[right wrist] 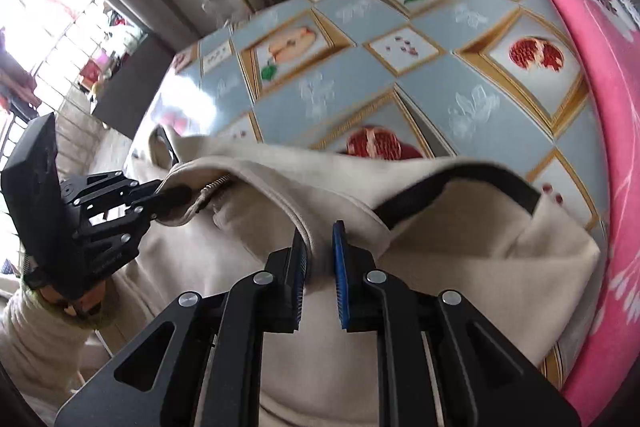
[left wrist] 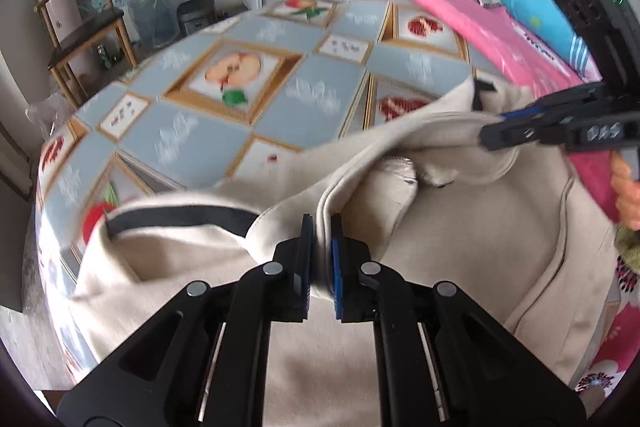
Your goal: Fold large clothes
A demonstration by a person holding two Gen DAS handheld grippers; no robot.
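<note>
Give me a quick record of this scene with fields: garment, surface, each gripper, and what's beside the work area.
garment: beige jacket with dark trim and a zipper, bunched and partly lifted
surface: table under a fruit-print cloth
left gripper: shut on a fold of the jacket edge
right gripper: shut on the jacket edge near the dark trim
beside: pink blanket along the table's right side

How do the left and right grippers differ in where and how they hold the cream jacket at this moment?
The left gripper pinches a fold of the cream jacket near its zipper, while the right gripper holds an edge beside a black-trimmed opening. The left one grips on the window side, the right one nearer the pink blanket. Both have their jaws shut on fabric, lifted above the fruit-patterned tablecloth.
</note>
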